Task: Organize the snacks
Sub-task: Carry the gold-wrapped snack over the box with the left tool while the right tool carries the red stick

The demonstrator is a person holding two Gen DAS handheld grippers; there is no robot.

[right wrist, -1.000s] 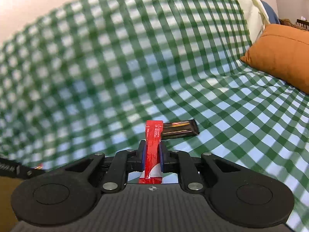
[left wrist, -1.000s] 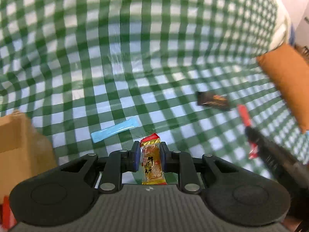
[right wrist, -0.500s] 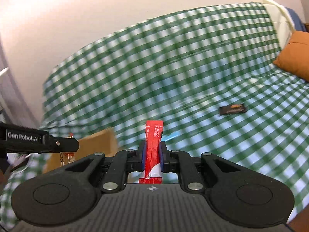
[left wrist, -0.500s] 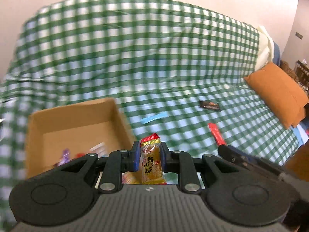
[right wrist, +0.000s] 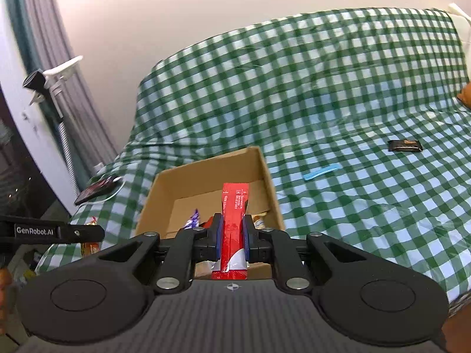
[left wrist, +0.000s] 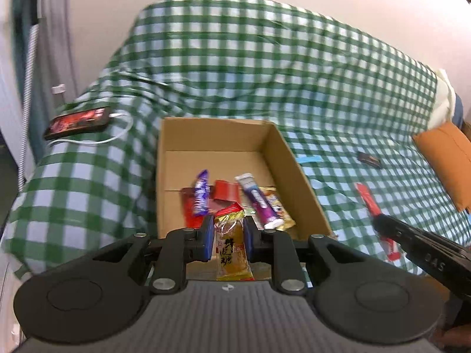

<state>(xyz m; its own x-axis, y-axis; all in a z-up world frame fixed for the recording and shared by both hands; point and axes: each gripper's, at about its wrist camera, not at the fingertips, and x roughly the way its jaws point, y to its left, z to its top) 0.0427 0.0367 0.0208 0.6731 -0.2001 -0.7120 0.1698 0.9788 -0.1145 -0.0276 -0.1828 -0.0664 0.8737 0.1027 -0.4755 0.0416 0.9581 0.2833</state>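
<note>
A: Cardboard box (left wrist: 282, 153) sits straight ahead at twelve o'clock of the left claw (left wrist: 226, 235), open mouth up, long axis running away from the camera. That claw is clamped on a golden candy packet (left wrist: 232, 253), held upright.

B: And the right claw (right wrist: 232, 235)?

A: Pinching a red stick sachet (right wrist: 234, 206), long axis upright; the box (right wrist: 206, 176) lies at twelve, leaning toward eleven. I judge the left nearer the opening.

B: What differs between views?

A: The left view shows the box's purple wrappers (left wrist: 201, 195) clearly. The right one shows the blue strip (right wrist: 322, 171) and dark bar (right wrist: 404, 146) on the checked bedspread (right wrist: 353, 88) at two o'clock.
</note>
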